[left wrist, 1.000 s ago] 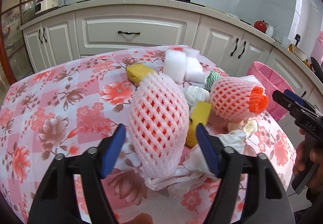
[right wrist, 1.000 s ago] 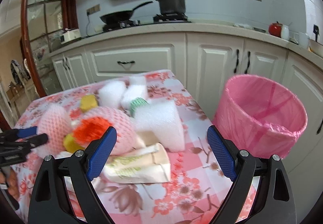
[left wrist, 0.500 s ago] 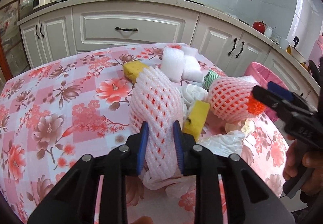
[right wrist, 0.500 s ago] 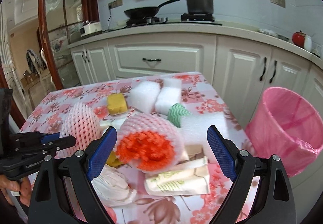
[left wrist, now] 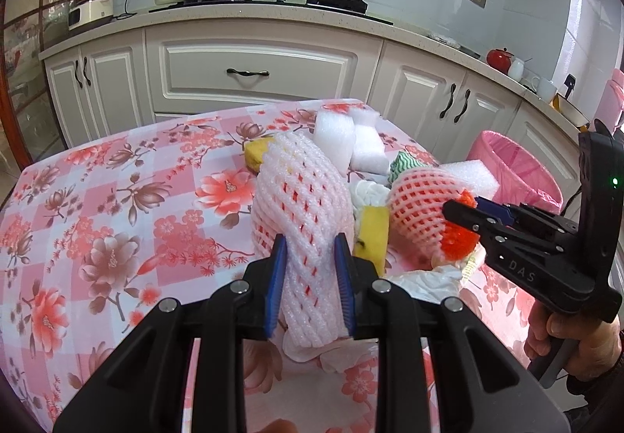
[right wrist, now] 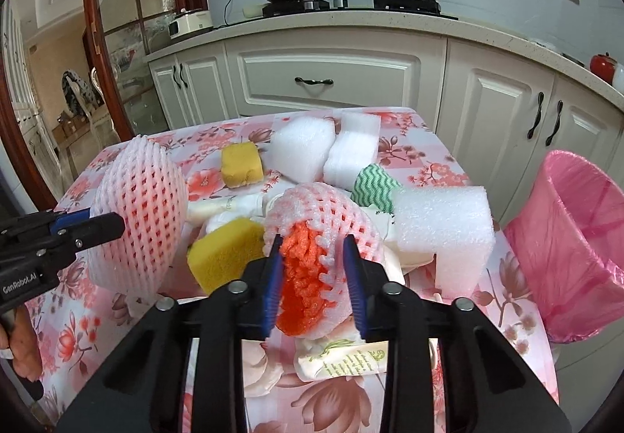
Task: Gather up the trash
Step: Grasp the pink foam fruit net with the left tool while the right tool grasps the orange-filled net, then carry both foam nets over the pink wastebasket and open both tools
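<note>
My left gripper (left wrist: 310, 279) is shut on a pale pink foam fruit net (left wrist: 300, 206), squeezing its near end; the net also shows in the right wrist view (right wrist: 140, 214). My right gripper (right wrist: 314, 286) is shut on a second pink foam net with an orange net stuffed inside (right wrist: 312, 261); this net also shows in the left wrist view (left wrist: 421, 206), with the right gripper (left wrist: 464, 212) at its orange end. Both nets sit in a trash pile on the floral tablecloth (left wrist: 117, 206). A pink-lined trash bin (right wrist: 573, 238) stands on the floor right of the table.
The pile holds yellow sponges (right wrist: 226, 253), white foam blocks (right wrist: 444, 230), a green-striped cloth (right wrist: 372, 187), crumpled tissue (left wrist: 421, 283) and a paper wrapper (right wrist: 343, 359). White kitchen cabinets (left wrist: 253, 70) and a stove with pan and pot stand behind the table.
Both grippers went from wide open to shut: the left closed on the pale net first, then the right moved in and closed on the net with the orange filling.
</note>
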`<state>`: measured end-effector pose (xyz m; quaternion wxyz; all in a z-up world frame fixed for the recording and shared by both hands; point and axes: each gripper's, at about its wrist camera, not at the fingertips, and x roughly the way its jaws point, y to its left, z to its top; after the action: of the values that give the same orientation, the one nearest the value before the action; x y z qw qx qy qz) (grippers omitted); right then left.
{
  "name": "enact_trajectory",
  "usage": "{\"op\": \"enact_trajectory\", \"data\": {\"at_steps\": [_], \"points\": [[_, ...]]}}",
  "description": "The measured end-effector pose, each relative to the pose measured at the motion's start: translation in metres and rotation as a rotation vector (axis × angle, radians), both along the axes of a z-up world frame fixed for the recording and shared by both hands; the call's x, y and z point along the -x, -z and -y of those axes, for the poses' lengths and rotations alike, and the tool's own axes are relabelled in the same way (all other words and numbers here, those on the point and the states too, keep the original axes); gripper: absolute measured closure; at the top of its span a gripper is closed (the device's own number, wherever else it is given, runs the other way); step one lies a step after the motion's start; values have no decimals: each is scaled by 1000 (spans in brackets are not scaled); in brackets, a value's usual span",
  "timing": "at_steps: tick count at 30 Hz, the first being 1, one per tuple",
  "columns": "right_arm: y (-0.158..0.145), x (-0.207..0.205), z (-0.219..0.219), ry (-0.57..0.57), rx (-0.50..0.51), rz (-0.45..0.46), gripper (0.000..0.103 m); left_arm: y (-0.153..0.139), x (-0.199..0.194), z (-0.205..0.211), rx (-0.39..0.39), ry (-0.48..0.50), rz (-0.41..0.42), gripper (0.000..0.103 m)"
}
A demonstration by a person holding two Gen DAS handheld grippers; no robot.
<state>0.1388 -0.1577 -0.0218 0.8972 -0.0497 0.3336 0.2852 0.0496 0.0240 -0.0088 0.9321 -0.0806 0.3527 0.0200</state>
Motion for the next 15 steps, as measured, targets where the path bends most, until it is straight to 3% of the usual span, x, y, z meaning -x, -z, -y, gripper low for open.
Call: {"op": "enact_trajectory", "data": {"at_steps": [8,15], "points": [[-22,4,17,1,-58,27,77,-23,-3,7,-43,-8,24,79],[-46,-6,58,61,-97,66,77,-45,-16,28,-79,15,49,79]]}}
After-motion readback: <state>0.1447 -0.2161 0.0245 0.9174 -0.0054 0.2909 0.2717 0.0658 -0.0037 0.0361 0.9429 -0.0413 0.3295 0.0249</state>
